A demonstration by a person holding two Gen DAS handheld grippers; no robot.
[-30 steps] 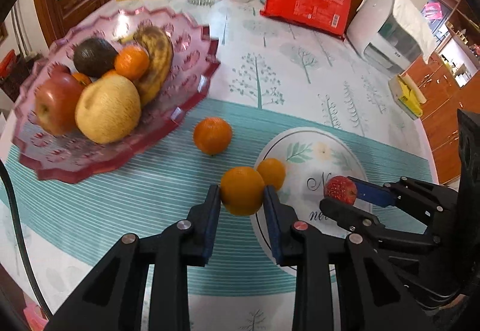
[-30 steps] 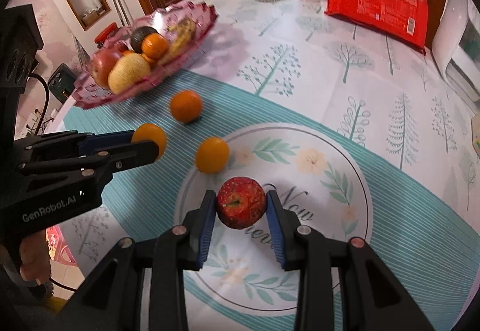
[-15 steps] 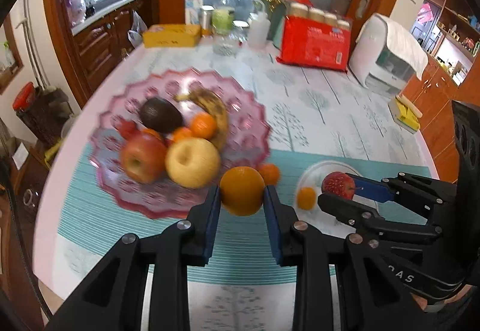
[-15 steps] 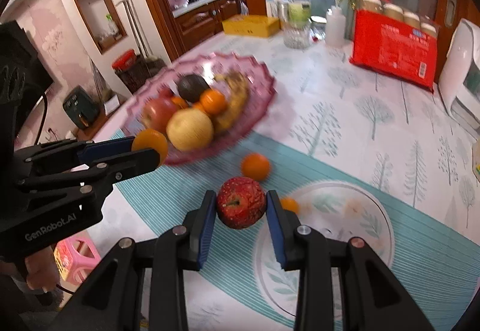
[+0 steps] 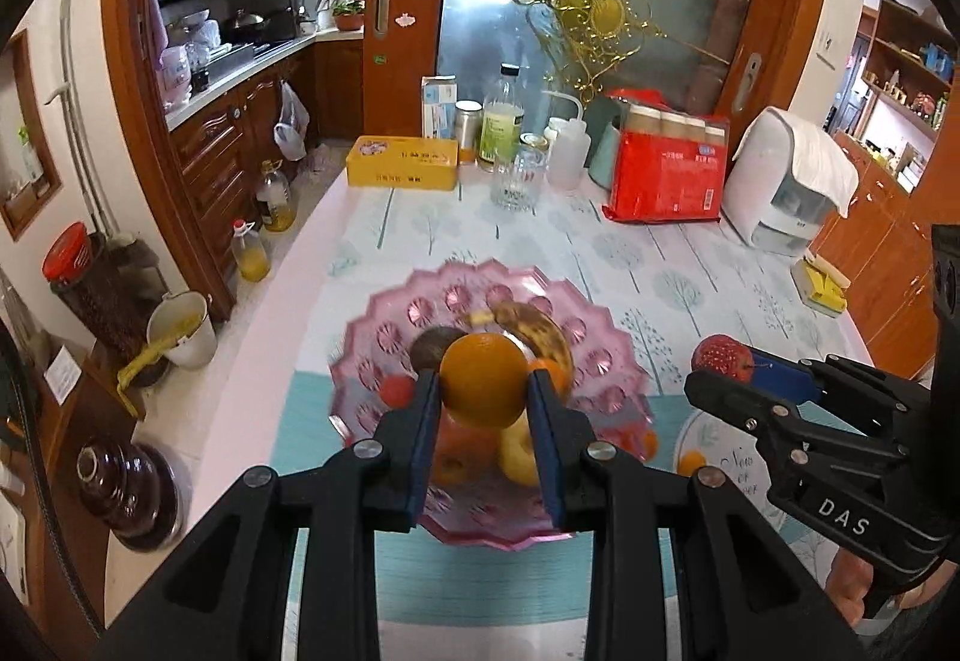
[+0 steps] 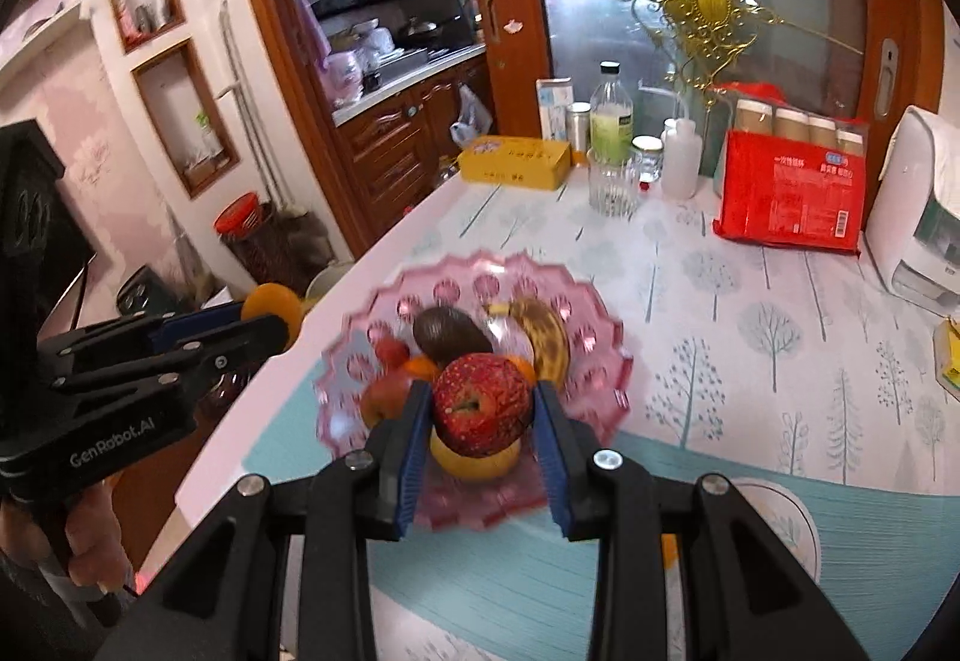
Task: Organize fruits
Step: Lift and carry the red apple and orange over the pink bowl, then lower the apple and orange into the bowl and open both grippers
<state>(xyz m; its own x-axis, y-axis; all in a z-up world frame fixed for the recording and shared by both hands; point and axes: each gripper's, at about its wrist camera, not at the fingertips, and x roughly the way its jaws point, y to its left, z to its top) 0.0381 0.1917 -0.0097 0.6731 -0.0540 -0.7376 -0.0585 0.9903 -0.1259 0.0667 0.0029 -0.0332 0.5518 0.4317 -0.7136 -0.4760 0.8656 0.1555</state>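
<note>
- Left gripper (image 5: 485, 403) clenched on an orange (image 5: 483, 380), blue pads pressed to both flanks, held in the air above the pink glass fruit bowl (image 5: 384, 319).
- Right gripper (image 6: 483, 412) clamped on a red apple (image 6: 482, 404), stem end facing the camera, likewise lifted over the bowl (image 6: 594, 319).
- In the left wrist view, seen off to the right: the right gripper (image 5: 729, 370) with the apple (image 5: 720, 355) at its tip.
- In the right wrist view, at far left: the left gripper (image 6: 270, 316), orange (image 6: 271, 302) half hidden behind its upper finger.
- Bowl contents partly masked by the held fruit and the fingers: dark avocado (image 6: 450, 331), spotted banana (image 6: 543, 337), a yellow pear-like fruit (image 6: 474, 460) showing only at its lower edge, a red apple (image 6: 384, 397) blurred at the left.
- Small orange fruits in the bowl mostly covered; number impossible to make out.
- Near rim of the bowl smeared by motion blur in both views.
- On the tablecloth (image 5: 660, 265) right of the bowl: two small oranges, one (image 5: 693, 462) on the round printed medallion, one (image 5: 645, 442) beside the bowl and cut off by the finger.
- Far end of the table: yellow box (image 5: 403, 162), clear glass (image 5: 515, 181), bottle (image 5: 501, 121), red pack of jars (image 5: 666, 175), white appliance (image 5: 786, 181).
- Hands on the grips only glimpsed at the picture edges, cropped by the fisheye border.
</note>
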